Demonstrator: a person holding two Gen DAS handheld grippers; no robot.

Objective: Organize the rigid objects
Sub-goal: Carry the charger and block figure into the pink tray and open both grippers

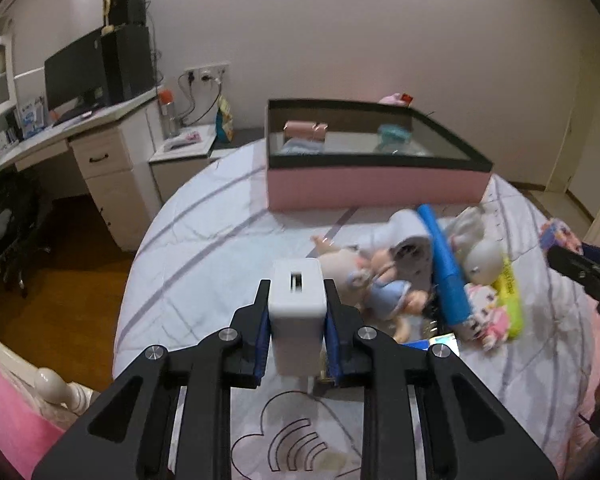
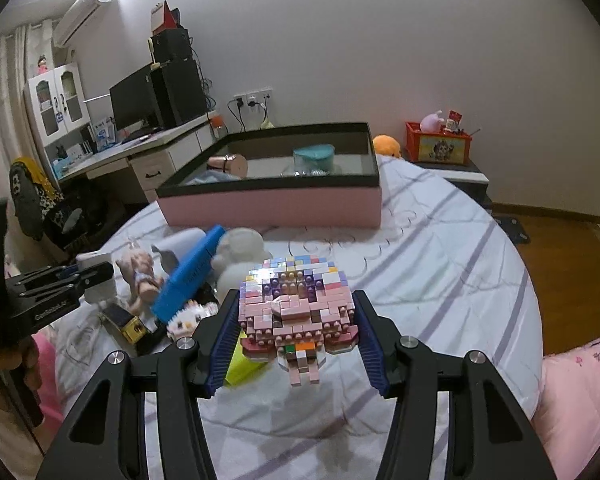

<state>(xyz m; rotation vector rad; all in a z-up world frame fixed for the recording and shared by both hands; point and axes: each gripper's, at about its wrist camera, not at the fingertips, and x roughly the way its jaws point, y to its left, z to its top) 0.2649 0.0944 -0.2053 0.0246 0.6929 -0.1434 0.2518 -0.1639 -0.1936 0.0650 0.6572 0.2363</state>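
Observation:
My left gripper (image 1: 296, 292) is shut on a white plug-shaped charger block (image 1: 297, 300), held just above the bedspread. My right gripper (image 2: 296, 308) is shut on a pink brick-built figure (image 2: 296, 304), lifted over the bed. A pink box with a black rim (image 1: 374, 182) (image 2: 272, 204) stands on the far side of the bed, with a pink roll (image 1: 305, 130) and a teal item (image 2: 313, 158) inside. Between the grippers lies a pile: a blue tube (image 1: 444, 268) (image 2: 190, 276), soft dolls (image 1: 384, 280), a white plush (image 1: 480, 248) and a yellow pack (image 1: 510, 296).
The bed (image 2: 440, 264) has a white striped cover. A desk with monitor (image 1: 76, 76) and drawers stands left of it, over wooden floor. A red crate (image 2: 438, 146) and an orange plush (image 2: 386, 146) sit behind the box on the right. Pink bedding (image 2: 580, 392) lies at the near right.

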